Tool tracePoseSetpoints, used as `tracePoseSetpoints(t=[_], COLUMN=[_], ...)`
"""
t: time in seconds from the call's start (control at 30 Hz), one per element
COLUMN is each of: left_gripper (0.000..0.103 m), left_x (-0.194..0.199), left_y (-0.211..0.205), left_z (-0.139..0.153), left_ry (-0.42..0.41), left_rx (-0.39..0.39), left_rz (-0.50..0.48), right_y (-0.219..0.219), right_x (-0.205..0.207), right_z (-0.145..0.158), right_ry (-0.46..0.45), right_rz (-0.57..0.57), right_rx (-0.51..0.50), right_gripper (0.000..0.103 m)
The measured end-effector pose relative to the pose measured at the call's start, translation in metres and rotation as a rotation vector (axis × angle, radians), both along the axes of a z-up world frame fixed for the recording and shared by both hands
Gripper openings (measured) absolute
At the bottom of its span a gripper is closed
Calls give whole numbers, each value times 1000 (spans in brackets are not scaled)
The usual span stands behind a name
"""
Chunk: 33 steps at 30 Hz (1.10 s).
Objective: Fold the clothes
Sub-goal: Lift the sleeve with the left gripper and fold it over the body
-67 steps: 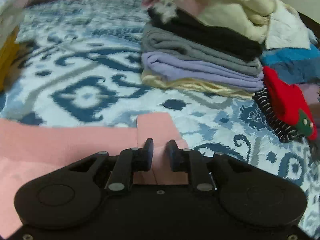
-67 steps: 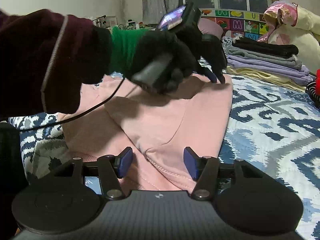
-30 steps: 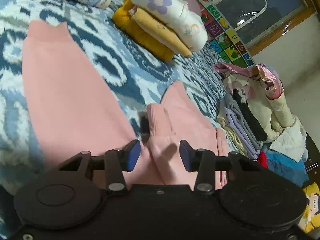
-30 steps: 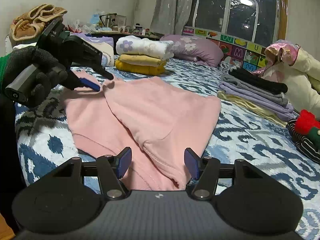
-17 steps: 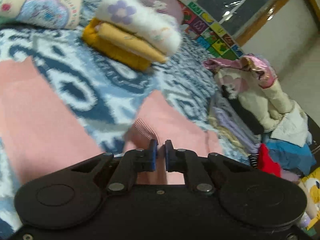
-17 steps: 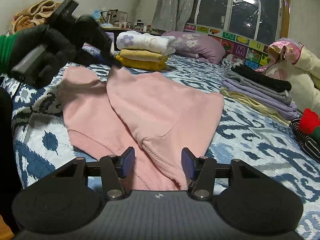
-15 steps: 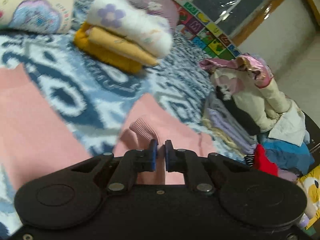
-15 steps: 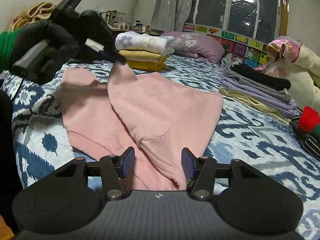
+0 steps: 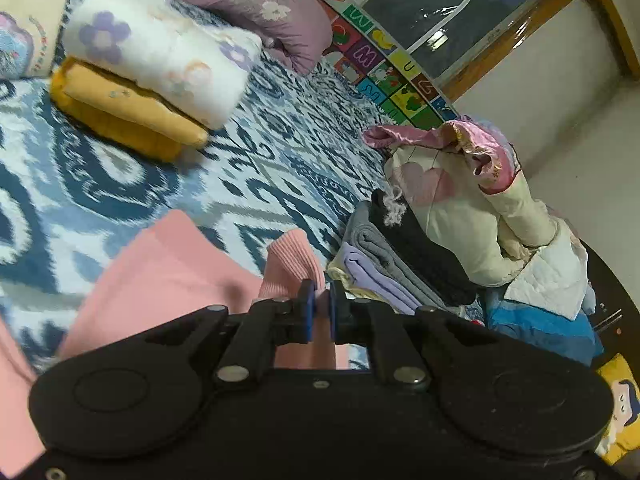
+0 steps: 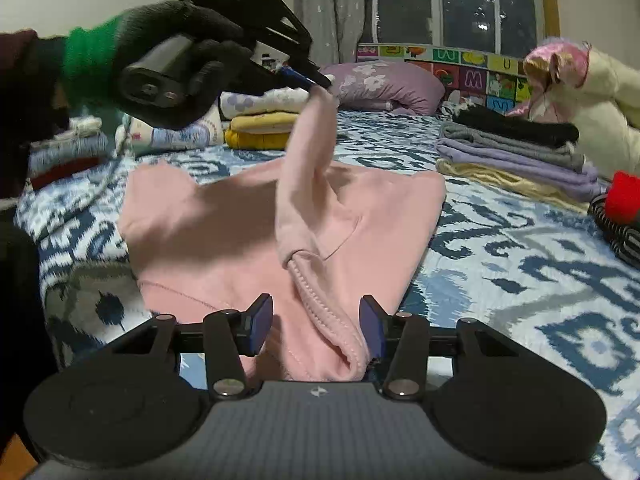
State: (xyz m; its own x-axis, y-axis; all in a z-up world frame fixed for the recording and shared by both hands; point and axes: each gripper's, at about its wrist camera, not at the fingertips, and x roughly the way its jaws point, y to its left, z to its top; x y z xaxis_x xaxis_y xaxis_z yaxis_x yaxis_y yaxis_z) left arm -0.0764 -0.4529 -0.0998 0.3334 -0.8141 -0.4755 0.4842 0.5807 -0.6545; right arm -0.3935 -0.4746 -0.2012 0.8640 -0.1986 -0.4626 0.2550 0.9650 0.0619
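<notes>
1. The pink sweatshirt (image 10: 248, 216) lies spread on the bed (image 10: 520, 264), whose cover has a blue and white pattern; no basket or box shows in either view.
2. The left gripper (image 9: 320, 312) has its jaws pressed together on the ribbed cuff (image 9: 294, 264) of one sleeve, and the right wrist view shows that sleeve (image 10: 308, 168) lifted in a long drape above the body of the sweatshirt.
3. A black-gloved hand (image 10: 176, 60) with a green wristband holds the left gripper.
4. The right gripper (image 10: 316, 328) sits low at the near edge of the sweatshirt; its jaws are closing, with a stitched pink hem (image 10: 328, 316) between them, and the pads do not yet press it.
5. To the right on the bed stands a pile of folded clothes (image 10: 516, 148): black on top, then grey, lilac and pale yellow.
6. Behind that pile sits a cream and pink bundle (image 10: 580, 92).
7. At the far right edge lie a red item (image 10: 622, 196) and something striped black and white (image 10: 620, 232).
8. Farther back, a white flowered bundle (image 9: 160, 56) rests on folded yellow cloth (image 9: 120, 116), with a lilac pillow (image 10: 384, 84) beyond.
</notes>
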Motion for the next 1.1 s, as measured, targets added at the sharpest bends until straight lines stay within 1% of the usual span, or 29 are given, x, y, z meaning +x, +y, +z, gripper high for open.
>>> tracePoseSetpoints(t=[0.13, 0.33, 0.47, 0.63, 0.73, 0.93, 1.1], left_gripper=[5, 5, 5, 5, 5, 5, 5], left_x=[0, -2, -7, -11, -14, -21, -25], left_y=[-25, -59, -79, -98, -109, -132, -148], left_z=[-4, -18, -28, -38, -42, -52, -60], left_ry=[1, -6, -33, -50, -80, -148, -226], left_rx=[23, 74, 108, 127, 153, 222, 284], left_rz=[2, -8, -27, -51, -74, -128, -183], right_y=[-7, -28, -32, -40, -44, -43, -39], right_x=[-2, -6, -7, -9, -10, -13, -13], right_z=[-1, -5, -7, -9, -10, -12, -12], right_ry=[-19, -42, -51, -59, -64, -70, -65], right_rz=[-3, -29, -26, -32, -34, -30, -24], right_rx=[65, 205, 245, 304, 341, 355, 338], right_gripper=[44, 34, 33, 34, 34, 35, 36])
